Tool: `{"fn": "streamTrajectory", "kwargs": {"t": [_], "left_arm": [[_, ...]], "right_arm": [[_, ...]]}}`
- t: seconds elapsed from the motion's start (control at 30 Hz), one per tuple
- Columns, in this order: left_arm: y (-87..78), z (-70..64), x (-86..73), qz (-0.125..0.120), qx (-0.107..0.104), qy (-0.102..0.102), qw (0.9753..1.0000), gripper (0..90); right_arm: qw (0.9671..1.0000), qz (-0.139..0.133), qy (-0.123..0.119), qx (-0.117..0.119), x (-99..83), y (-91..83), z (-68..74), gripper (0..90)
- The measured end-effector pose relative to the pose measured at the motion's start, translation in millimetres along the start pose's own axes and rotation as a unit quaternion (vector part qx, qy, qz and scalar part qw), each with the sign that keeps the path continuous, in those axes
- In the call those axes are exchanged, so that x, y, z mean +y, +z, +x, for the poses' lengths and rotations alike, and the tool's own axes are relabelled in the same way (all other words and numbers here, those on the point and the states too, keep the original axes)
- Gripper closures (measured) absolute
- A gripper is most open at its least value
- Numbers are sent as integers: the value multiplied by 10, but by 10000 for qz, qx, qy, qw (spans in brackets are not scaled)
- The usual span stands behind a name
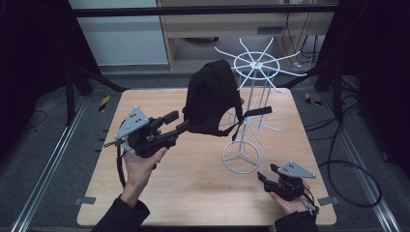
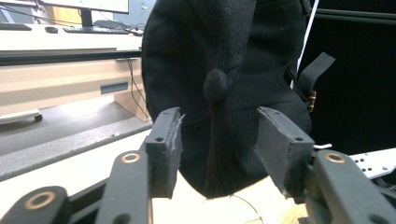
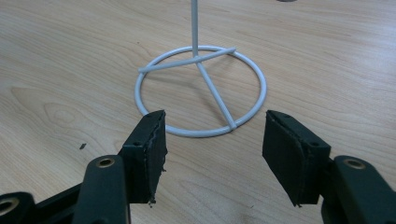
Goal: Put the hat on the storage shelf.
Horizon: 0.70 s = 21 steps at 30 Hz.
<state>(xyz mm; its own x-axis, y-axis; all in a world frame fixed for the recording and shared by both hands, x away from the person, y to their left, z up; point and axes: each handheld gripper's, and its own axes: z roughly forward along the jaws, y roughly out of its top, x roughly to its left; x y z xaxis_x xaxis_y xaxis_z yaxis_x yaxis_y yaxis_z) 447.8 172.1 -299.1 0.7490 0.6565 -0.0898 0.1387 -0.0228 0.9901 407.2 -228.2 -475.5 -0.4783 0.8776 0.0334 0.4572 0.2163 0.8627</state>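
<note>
Your left gripper is raised over the left half of the table, its jaws standing wide apart with the black cap just ahead of them; in the left gripper view the crown and its top button sit between the two pads, but no pad presses the cloth, so you hold nothing yet. The cap hangs on the white wire stand, draped on an arm on the side facing you, with its strap trailing out toward the right. Judge it as light, soft and floppy: the cloth will fold under the pads instead of resisting, so take a thick fold of the crown or the stiffer brim, if you can find it, and avoid the loose strap. The stand looks thin and top-heavy, so a snagged pull could well tip it; lift up and off the arm before drawing back. Your right gripper rests low near the table's right front corner, its jaws also wide apart and empty, pointing at the stand's ring base, well placed to steady it. The table is bare in front and to the left, with room to carry the cap there; mind the spokes jutting out overhead.
</note>
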Motion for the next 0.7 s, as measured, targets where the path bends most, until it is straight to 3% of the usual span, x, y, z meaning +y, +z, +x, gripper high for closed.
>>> {"fn": "streamTrajectory", "kwargs": {"t": [0.27, 0.47, 0.57, 0.6, 0.7], "left_arm": [[-304, 75, -207, 28, 231, 47, 9997, 414], [-500, 200, -501, 318, 489, -30, 9983, 378], [-615, 330, -829, 646, 737, -152, 9951, 373], [-615, 330, -829, 646, 737, -152, 9951, 370], [-648, 407, -973, 889, 859, -233, 9921, 366]], "right_arm": [[10000, -7, 20, -24, -4, -1, -4, 391], [10000, -27, 59, -41, -12, -2, -19, 368], [9999, -20, 91, -41, -13, -2, -22, 363], [9999, -20, 91, -41, -13, -2, -22, 363], [9999, -18, 99, -43, -16, -3, -25, 358]]}}
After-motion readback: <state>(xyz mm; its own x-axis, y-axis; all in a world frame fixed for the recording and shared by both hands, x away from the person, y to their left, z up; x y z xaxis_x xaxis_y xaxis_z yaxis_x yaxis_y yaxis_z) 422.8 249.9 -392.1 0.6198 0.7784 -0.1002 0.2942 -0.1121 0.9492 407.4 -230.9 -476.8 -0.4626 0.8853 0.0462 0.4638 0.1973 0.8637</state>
